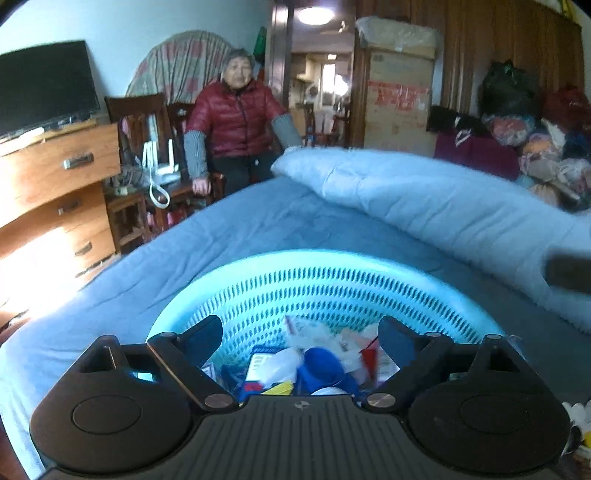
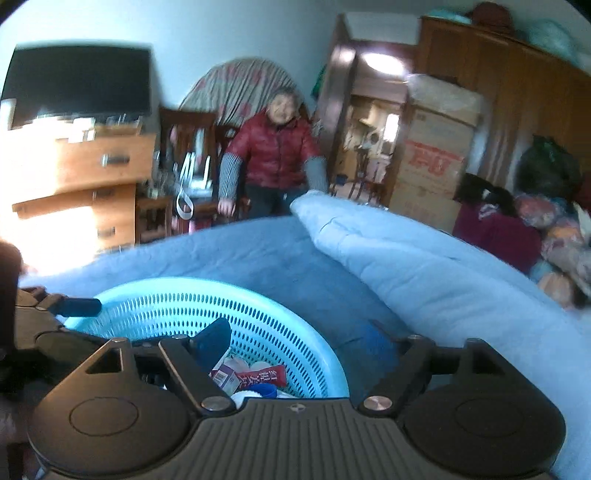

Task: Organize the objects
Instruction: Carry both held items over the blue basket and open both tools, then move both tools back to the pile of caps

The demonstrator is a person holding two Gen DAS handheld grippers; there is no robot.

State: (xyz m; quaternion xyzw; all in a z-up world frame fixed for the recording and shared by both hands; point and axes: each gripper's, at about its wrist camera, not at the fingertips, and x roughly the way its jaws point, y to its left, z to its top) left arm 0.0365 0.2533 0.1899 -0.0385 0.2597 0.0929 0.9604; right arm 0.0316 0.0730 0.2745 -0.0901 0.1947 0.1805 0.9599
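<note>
Most small items already lie in the blue basket (image 1: 332, 273) on the bed (image 1: 229, 236), both the left claw (image 1: 299, 332) and right claw (image 2: 299, 343) wide and empty, so little seems left.

Sun glare at left, lit ceiling lamp (image 1: 314, 15), motion blur, fisheye edges

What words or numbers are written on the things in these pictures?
Nothing reads clearly enough to quote.
Red snack packet in the basket: white Chinese characters, too blurred.
Tall cardboard box: big red print, too blurred.
Small carton: barcode, digits too small.
Blue-and-white pack: print too small.
</note>
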